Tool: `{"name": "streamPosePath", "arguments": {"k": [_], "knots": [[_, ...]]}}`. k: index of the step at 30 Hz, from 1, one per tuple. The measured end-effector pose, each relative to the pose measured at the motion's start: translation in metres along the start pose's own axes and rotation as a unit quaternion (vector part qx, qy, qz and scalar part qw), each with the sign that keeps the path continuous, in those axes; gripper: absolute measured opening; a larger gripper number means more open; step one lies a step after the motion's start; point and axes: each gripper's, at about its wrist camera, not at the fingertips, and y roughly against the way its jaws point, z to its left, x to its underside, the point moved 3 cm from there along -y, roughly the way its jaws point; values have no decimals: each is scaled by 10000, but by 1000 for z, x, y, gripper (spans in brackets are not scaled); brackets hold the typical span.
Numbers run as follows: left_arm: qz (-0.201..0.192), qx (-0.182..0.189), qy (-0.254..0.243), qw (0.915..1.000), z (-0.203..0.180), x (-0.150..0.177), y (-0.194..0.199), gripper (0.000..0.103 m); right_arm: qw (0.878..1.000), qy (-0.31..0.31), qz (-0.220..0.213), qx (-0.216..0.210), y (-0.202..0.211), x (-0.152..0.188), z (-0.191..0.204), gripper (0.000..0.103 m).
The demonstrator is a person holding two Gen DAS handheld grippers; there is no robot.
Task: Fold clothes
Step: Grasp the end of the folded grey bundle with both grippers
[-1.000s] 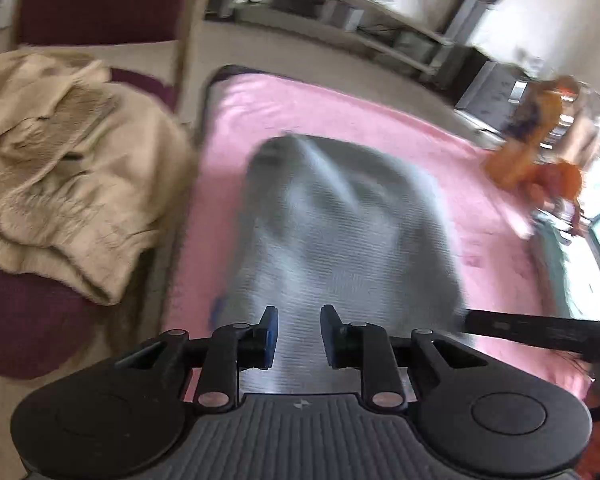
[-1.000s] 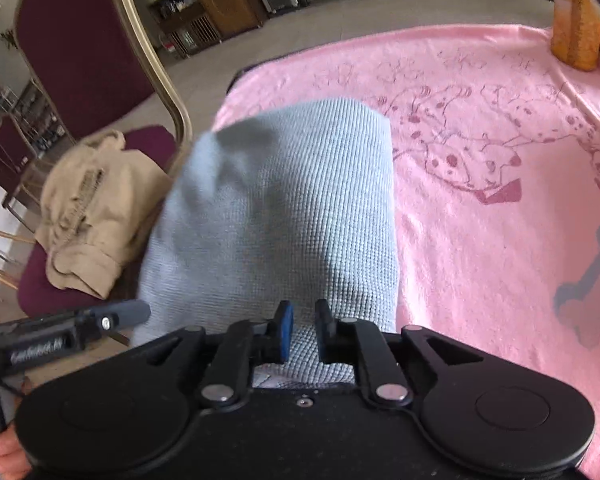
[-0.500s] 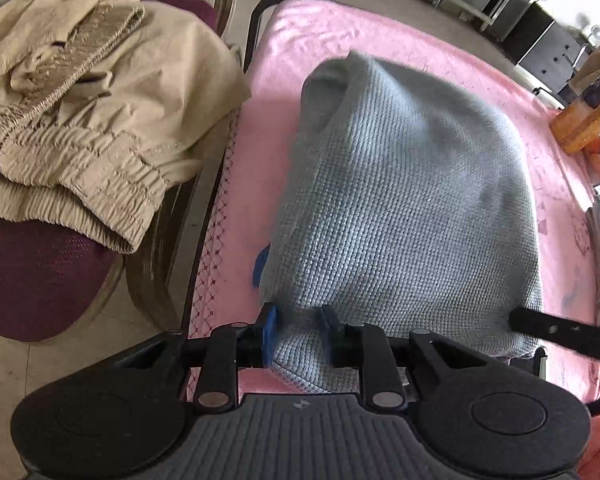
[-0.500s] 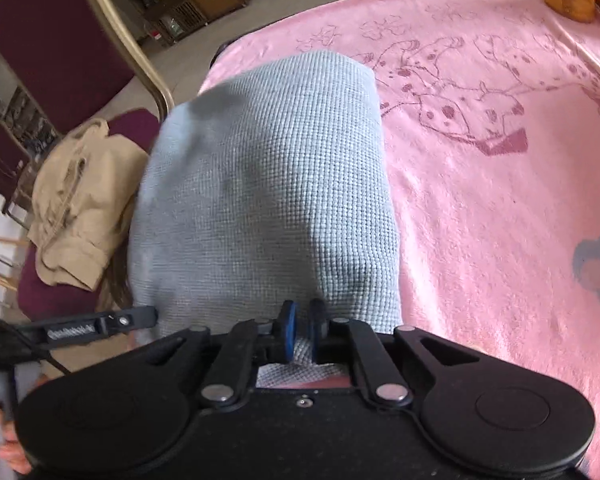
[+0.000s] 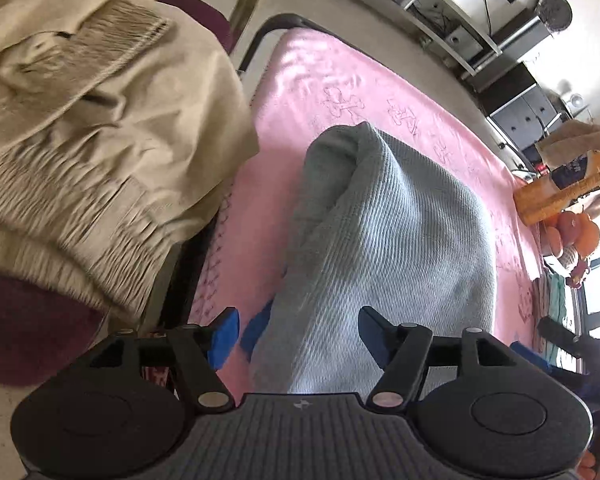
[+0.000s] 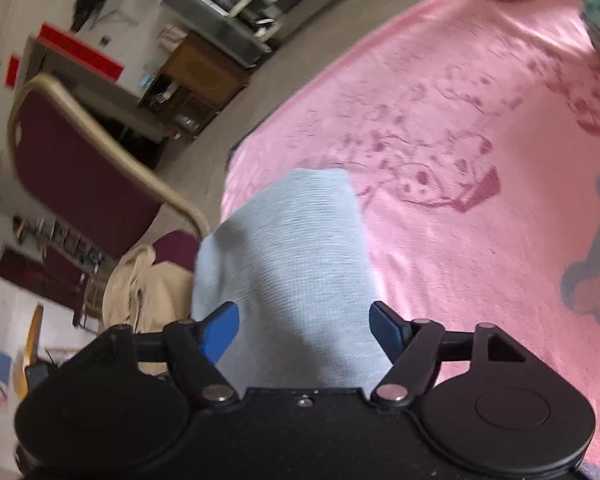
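Now the grey-blue waffle-knit garment (image 5: 384,248) lies folded into a thick, puffy oblong on the pink dog-print blanket (image 5: 312,80), near the edge by the maroon chair (image 6: 80,176). Its long axis runs away from both cameras, its rolled narrow end farthest. Both the left gripper (image 5: 296,330) and right gripper (image 6: 304,326) are opening, blue pads clear of the knit between them.
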Motion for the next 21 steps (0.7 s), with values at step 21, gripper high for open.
{"name": "streamPosePath", "arguments": {"k": [21], "knots": [[470,548,363,9967,2,-11,-47,68,9979,114,638,-16,-79,-4,-11,70]]}}
